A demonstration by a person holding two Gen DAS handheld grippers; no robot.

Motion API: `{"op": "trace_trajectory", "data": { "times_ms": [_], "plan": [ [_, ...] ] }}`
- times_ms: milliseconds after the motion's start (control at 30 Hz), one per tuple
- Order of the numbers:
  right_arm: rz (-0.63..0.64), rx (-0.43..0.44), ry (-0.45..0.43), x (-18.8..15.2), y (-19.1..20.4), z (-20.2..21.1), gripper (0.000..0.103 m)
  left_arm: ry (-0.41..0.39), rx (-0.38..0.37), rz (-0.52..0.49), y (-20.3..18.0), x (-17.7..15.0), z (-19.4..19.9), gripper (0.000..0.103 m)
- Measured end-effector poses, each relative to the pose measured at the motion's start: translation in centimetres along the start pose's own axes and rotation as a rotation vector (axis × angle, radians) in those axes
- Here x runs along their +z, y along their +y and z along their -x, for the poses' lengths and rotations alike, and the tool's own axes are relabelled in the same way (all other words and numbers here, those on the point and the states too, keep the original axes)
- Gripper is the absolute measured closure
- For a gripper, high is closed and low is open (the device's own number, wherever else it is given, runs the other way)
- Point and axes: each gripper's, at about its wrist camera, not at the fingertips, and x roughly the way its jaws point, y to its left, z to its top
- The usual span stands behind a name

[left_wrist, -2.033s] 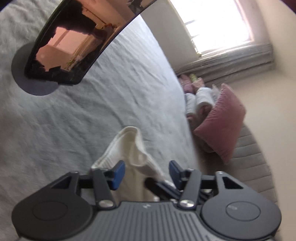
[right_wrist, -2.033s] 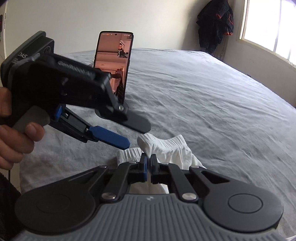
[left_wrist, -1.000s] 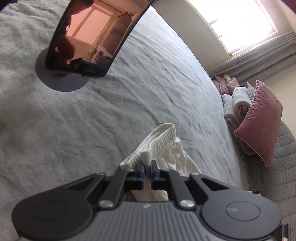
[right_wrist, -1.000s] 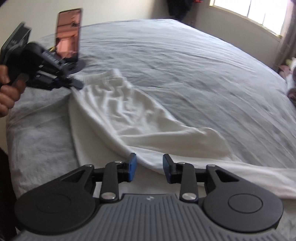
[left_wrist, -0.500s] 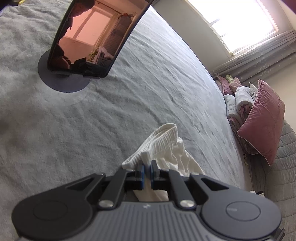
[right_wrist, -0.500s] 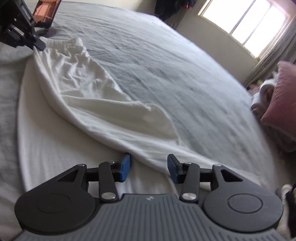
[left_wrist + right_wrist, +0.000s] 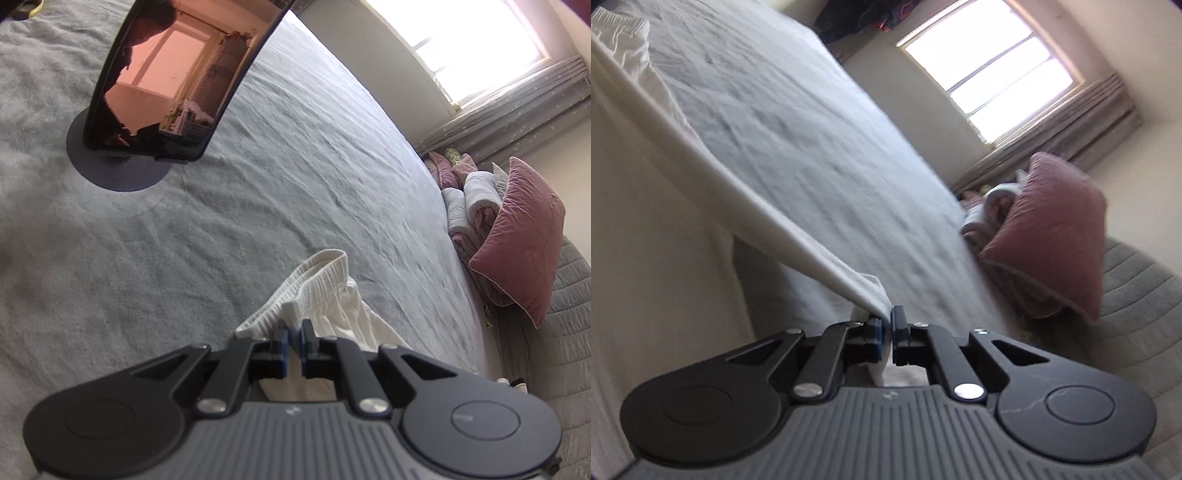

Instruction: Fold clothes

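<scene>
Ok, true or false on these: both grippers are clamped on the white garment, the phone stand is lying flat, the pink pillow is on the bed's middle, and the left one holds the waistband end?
1. Both grippers are shut on the white garment. True: left gripper and right gripper pinch cloth.
2. The phone lies flat. False: it stands propped on its round base.
3. The pink pillow sits mid-bed. False: it leans beside the bed.
4. The left gripper holds the ribbed waistband end. True.

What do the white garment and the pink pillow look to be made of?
White garment: soft matte knit, likely cotton; the waistband is ribbed and gathered, and the cloth creases and drapes limply. Pink pillow: probably velvet or velour; its surface shows a soft sheen, and pale piping runs along the edge.
</scene>
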Motion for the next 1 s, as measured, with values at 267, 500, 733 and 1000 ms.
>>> {"op": "trace_trajectory", "data": {
  "times_ms": [267, 500, 733, 1000],
  "plan": [
    [0.236, -0.129, -0.048, -0.6, 1.8, 7.5, 0.1, 0.011, -0.02, -0.014, 0.7, 0.4, 0.6, 0.097],
    [0.36, -0.077, -0.048, -3.1, 4.7, 11.3, 0.1, -0.012, -0.019, -0.036, 1.4, 0.4, 1.4, 0.097],
    [0.44, -0.007, -0.012, -5.4, 6.5, 10.4, 0.1, 0.01, 0.031, -0.131, 0.7, -0.5, 1.0, 0.097],
    [0.467, 0.02, 0.017, -6.9, 6.9, 9.2, 0.097, -0.024, 0.1, -0.178, 0.1, -0.7, 2.1, 0.071]
  ]
}}
